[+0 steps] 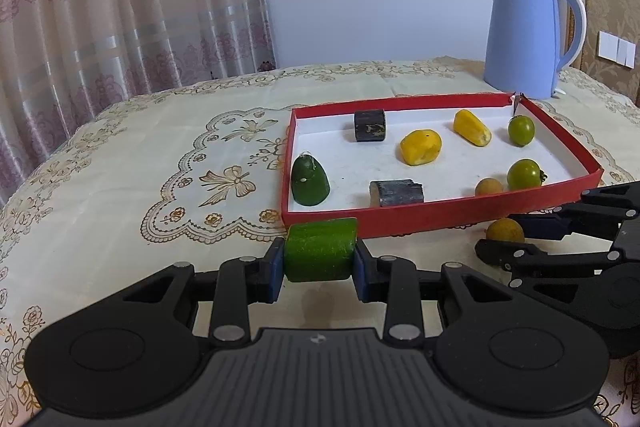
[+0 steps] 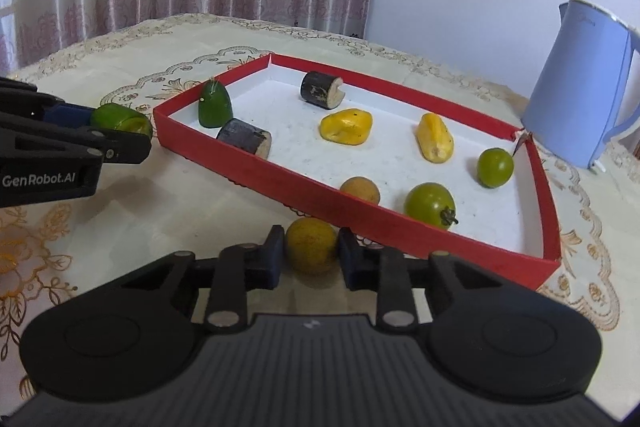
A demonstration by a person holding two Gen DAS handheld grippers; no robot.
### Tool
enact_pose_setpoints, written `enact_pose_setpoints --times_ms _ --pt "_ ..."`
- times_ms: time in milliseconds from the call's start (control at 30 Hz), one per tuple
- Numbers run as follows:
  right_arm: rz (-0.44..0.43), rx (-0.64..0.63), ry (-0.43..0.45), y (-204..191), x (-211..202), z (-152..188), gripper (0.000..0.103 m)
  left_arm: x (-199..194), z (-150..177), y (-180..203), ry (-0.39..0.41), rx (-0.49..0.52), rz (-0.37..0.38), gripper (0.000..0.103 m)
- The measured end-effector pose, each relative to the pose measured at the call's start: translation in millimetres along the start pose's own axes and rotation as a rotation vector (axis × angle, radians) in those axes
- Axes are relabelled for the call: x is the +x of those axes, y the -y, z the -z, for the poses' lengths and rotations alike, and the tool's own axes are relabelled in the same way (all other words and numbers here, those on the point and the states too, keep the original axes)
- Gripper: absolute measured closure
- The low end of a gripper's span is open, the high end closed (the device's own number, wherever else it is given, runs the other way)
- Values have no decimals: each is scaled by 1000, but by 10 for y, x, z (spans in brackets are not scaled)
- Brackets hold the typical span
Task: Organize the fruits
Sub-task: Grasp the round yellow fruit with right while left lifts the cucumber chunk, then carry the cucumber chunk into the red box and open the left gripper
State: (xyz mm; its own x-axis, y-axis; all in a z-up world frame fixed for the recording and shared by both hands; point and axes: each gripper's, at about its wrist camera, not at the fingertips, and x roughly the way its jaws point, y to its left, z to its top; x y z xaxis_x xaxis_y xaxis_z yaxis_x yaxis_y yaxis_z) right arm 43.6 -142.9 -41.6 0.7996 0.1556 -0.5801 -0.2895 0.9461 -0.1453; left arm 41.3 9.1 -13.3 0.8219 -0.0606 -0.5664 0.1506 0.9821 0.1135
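My left gripper (image 1: 319, 261) is shut on a green cucumber piece (image 1: 320, 251), just in front of the near wall of the red tray (image 1: 400, 221). It also shows in the right wrist view (image 2: 120, 118). My right gripper (image 2: 311, 254) is shut on a small brown-yellow round fruit (image 2: 311, 245), close to the tray's near wall (image 2: 280, 183); the fruit also shows in the left wrist view (image 1: 505, 230). In the tray lie a green cone-shaped piece (image 1: 309, 181), two yellow pieces (image 1: 421, 146), two green tomatoes (image 1: 524, 174), another small brown fruit (image 1: 488, 186) and two dark cylinder pieces (image 1: 370, 125).
A light blue electric kettle (image 1: 520, 35) stands behind the tray's far right corner. The table has a cream embroidered cloth (image 1: 160, 163). Curtains hang behind on the left.
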Motion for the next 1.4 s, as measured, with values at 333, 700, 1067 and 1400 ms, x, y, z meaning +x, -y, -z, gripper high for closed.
enact_pose_setpoints --times_ms 333,700,1067,1400 --pt "39 126 94 339 -408 118 76 50 -5 27 -14 15 -10 70" --pt "64 195 174 531 -716 185 76 74 -180 168 9 46 -35 70" --pt "45 181 156 467 -710 247 76 125 -349 214 28 51 -50 70" --pt "41 183 148 462 -709 274 76 198 -423 280 31 63 -62 70"
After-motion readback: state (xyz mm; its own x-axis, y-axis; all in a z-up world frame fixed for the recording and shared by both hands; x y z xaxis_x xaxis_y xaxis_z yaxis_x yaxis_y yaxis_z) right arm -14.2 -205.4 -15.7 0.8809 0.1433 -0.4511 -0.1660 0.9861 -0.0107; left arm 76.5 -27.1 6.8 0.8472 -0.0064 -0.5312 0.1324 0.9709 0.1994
